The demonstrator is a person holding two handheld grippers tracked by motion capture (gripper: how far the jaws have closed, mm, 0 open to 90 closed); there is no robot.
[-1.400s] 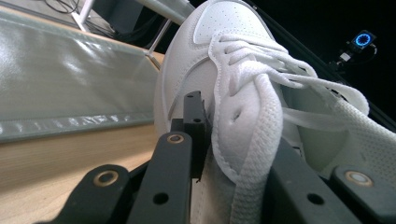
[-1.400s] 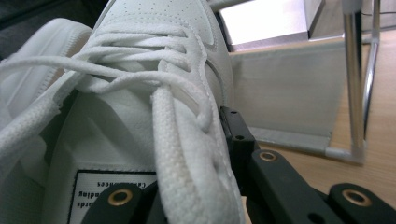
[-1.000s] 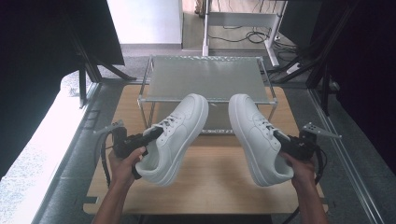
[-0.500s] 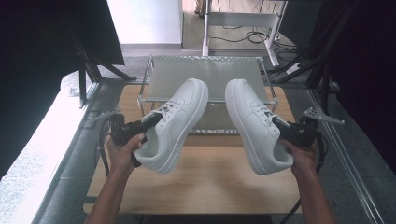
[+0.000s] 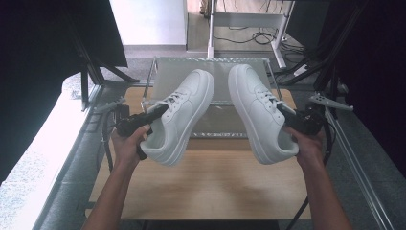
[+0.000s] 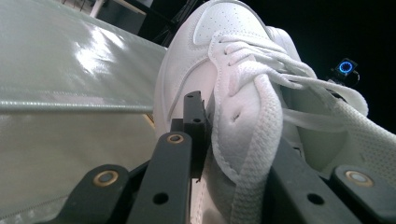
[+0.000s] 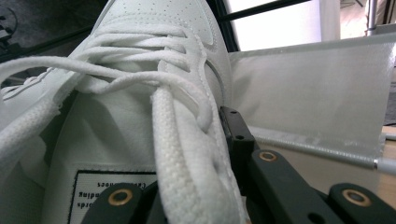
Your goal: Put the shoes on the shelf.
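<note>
Two white sneakers are held in the air above the wooden surface (image 5: 206, 187), one in each hand-held gripper. The left sneaker (image 5: 181, 117) is clamped by the left hand-held gripper (image 5: 152, 114) at the side of its collar, beside the laces; in the left gripper view the black jaws are seen closed on the padded edge of the shoe's opening (image 6: 243, 135), one jaw outside the upper and one inside. The right sneaker (image 5: 258, 112) is gripped in the same way by the right hand-held gripper (image 5: 286, 115), and in the right gripper view its jaws are seen pressed on the collar edge (image 7: 187, 154), with the tongue label visible inside the shoe. Both sneakers are tilted, with toes pointing away from the person and angled slightly toward each other, their toes near but apart. Beyond them, a frame covered with translucent sheeting (image 5: 177, 79) stands at the far edge of the surface.
</note>
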